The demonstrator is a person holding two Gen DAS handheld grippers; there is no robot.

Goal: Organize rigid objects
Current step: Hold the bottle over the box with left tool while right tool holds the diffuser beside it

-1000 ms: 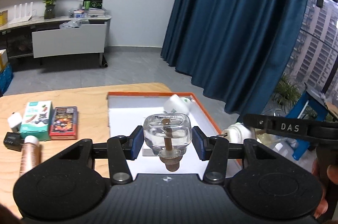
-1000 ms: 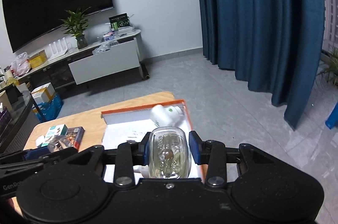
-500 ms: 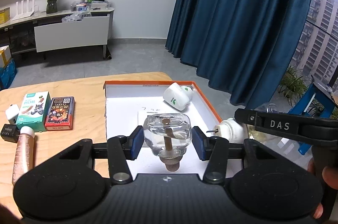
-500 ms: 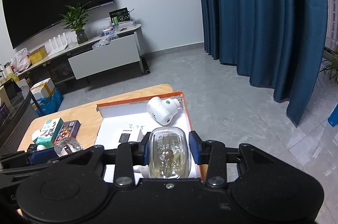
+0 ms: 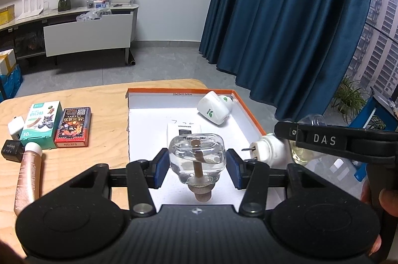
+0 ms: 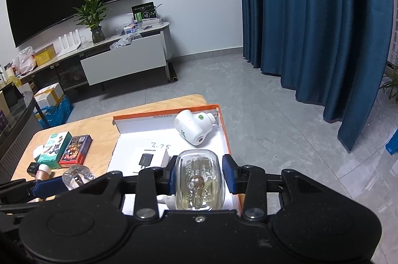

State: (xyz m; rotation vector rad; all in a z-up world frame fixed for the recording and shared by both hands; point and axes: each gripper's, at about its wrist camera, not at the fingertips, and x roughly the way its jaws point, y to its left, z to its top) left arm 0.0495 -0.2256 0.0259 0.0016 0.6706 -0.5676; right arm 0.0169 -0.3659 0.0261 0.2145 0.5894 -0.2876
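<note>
My left gripper [image 5: 197, 168] is shut on a clear refill bottle with a brown wick [image 5: 197, 159], held above the near part of the orange-rimmed white box [image 5: 245, 109]. My right gripper [image 6: 198, 175] is shut on a second clear bottle of yellowish liquid [image 6: 198, 180], above the box's right edge [image 6: 227, 139]. In the box lie a white plug-in vaporizer [image 5: 215, 108], also in the right wrist view [image 6: 192, 128], a white charger carton [image 6: 149, 160] and a second white vaporizer with prongs [image 5: 267, 147].
On the wooden table [image 5: 99, 99] left of the box lie a green-white box [image 5: 41, 123], a red card pack [image 5: 73, 127], a copper tube [image 5: 27, 175], a black cube [image 5: 11, 150] and a small white item [image 5: 16, 127]. Floor and blue curtain lie beyond.
Both grippers have drawn back and up a little with their bottles; more of the box and table shows. Grips are unchanged.
</note>
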